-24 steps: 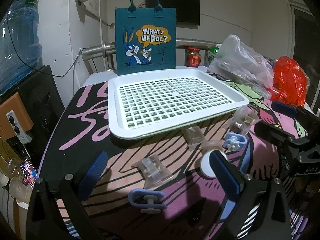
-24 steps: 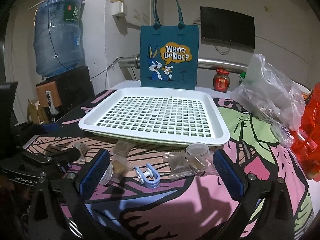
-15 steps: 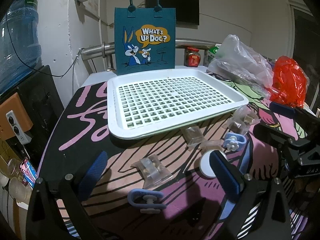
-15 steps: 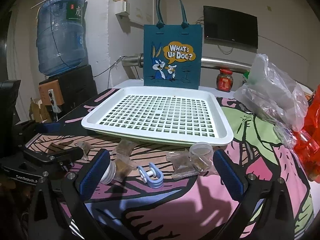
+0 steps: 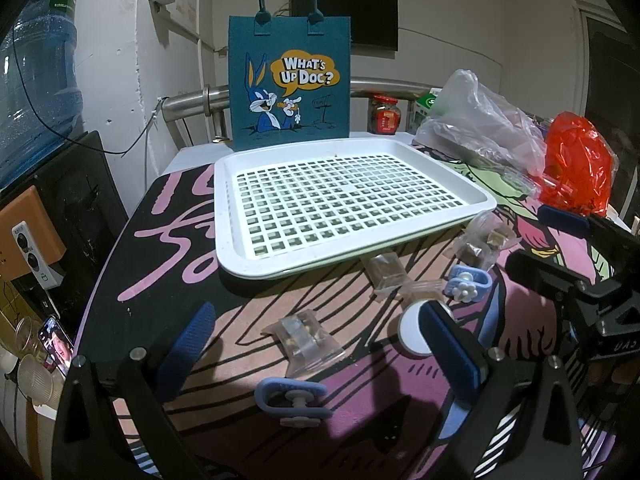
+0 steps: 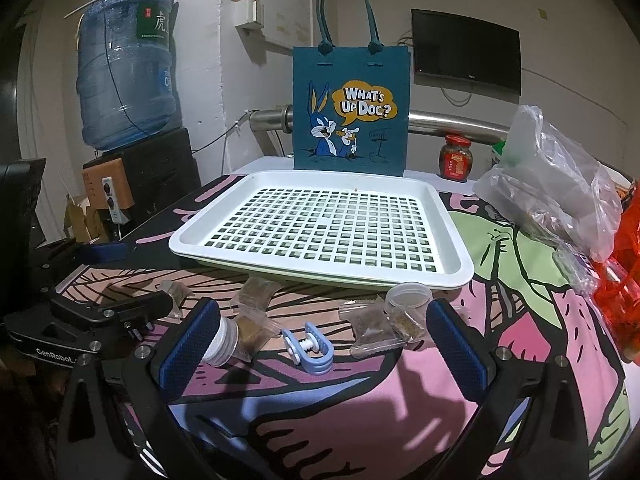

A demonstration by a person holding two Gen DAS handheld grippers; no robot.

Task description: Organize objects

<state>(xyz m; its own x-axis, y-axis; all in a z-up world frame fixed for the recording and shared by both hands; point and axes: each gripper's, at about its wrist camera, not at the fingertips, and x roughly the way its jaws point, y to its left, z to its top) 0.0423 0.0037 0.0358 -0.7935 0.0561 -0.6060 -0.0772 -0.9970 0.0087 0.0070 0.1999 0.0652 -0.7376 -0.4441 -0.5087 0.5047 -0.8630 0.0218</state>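
A white gridded tray (image 5: 240, 252) (image 6: 456, 276) lies on the patterned table with nothing in it. In front of it are scattered small clear packets (image 5: 306, 336) (image 6: 374, 326), two blue clips (image 5: 294, 398) (image 6: 308, 346), a white round cap (image 5: 412, 334) (image 6: 220, 340) and a small clear cup (image 6: 408, 296). My left gripper (image 5: 320, 356) stands open above the near packet and clip. My right gripper (image 6: 316, 346) is open too, with the other blue clip between its pads but untouched. Each gripper shows at the edge of the other's view.
A teal cartoon tote bag (image 5: 290, 84) (image 6: 352, 106) stands behind the tray. Clear plastic bags (image 5: 480, 128) (image 6: 556, 176) and a red bag (image 5: 576, 168) crowd the right side, with a red-lidded jar (image 6: 455, 157) behind. A water bottle (image 6: 124, 68) stands at the left.
Both views have shifted only slightly; the right wrist view has crept a little toward the tray. Nothing was picked up or moved.
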